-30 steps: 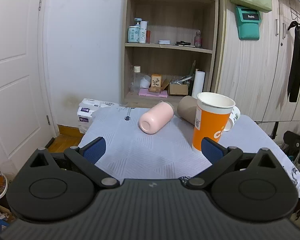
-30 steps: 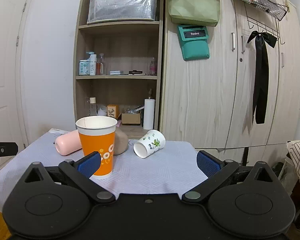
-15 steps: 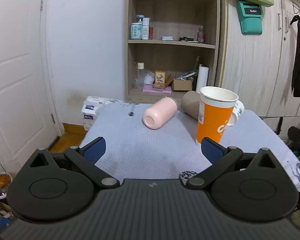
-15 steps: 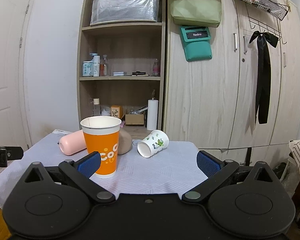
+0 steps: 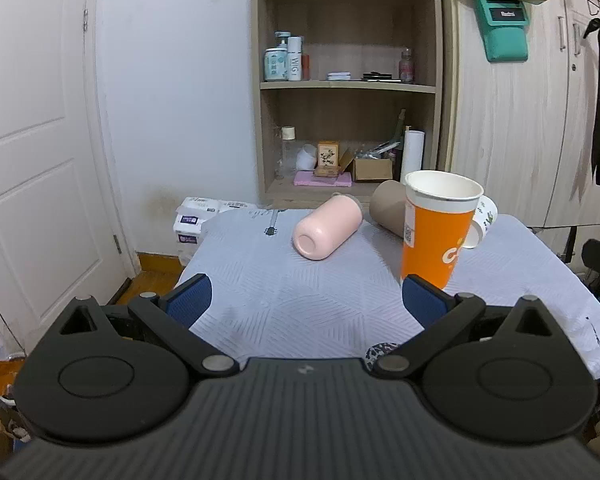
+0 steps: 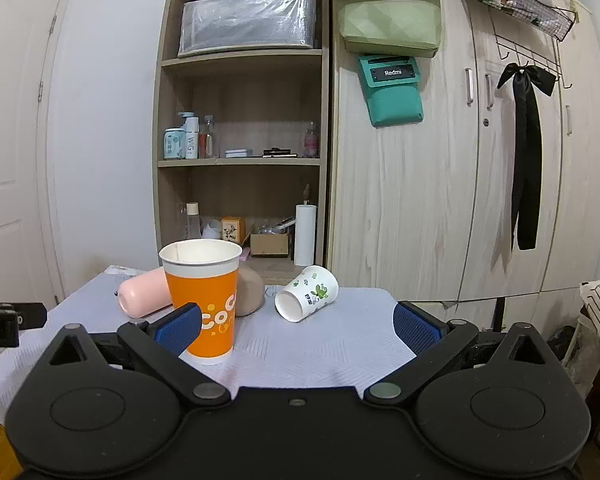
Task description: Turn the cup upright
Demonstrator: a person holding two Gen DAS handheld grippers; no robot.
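Observation:
An orange paper cup (image 5: pixel 436 232) (image 6: pixel 204 300) stands upright on the table. A pink cup (image 5: pixel 326 226) (image 6: pixel 144 298) lies on its side at the back left. A brown cup (image 5: pixel 388 208) (image 6: pixel 250 292) lies behind the orange one. A white cup with green prints (image 6: pixel 306 294) (image 5: pixel 482 220) lies on its side, mouth toward me. My left gripper (image 5: pixel 304 300) is open and empty over the table's near edge. My right gripper (image 6: pixel 296 324) is open and empty, short of the cups.
The table carries a pale patterned cloth (image 5: pixel 300 292) (image 6: pixel 340 340). Behind it stand an open shelf unit (image 6: pixel 240 160) and wooden wardrobe doors (image 6: pixel 440 200). A white door (image 5: pixel 28 140) is at the left. Tissue packs (image 5: pixel 192 220) lie on the floor.
Both grippers have drawn back and risen slightly, so the cups sit lower and farther in view. No cup has moved.

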